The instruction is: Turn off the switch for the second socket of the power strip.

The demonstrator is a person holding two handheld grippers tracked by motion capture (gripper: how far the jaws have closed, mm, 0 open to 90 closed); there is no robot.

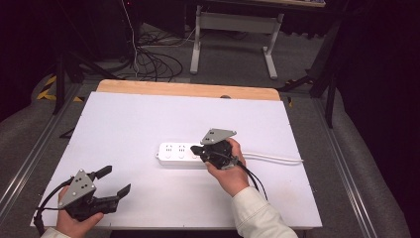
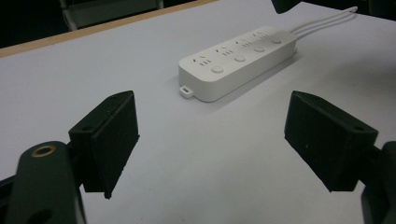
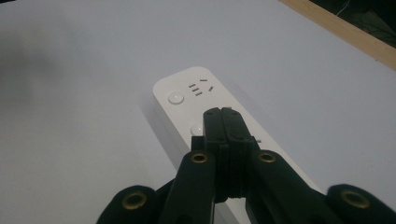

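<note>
A white power strip (image 1: 179, 153) lies across the middle of the white table, its white cable (image 1: 277, 158) running off to the right. It has a row of round buttons beside its sockets (image 2: 239, 59). My right gripper (image 1: 194, 148) hovers over the strip's right half, jaws pressed together with nothing between them; in the right gripper view its tips (image 3: 221, 112) hang just above the strip (image 3: 187, 95), near a button. My left gripper (image 1: 115, 181) rests at the near left corner, jaws wide apart and empty, pointing toward the strip (image 2: 233, 65).
The white table top (image 1: 148, 114) has a wooden strip along its far edge (image 1: 188, 90). Beyond it are a desk frame's white legs (image 1: 270, 54) and loose cables on the floor (image 1: 153, 64). Metal rails run along both sides (image 1: 341, 148).
</note>
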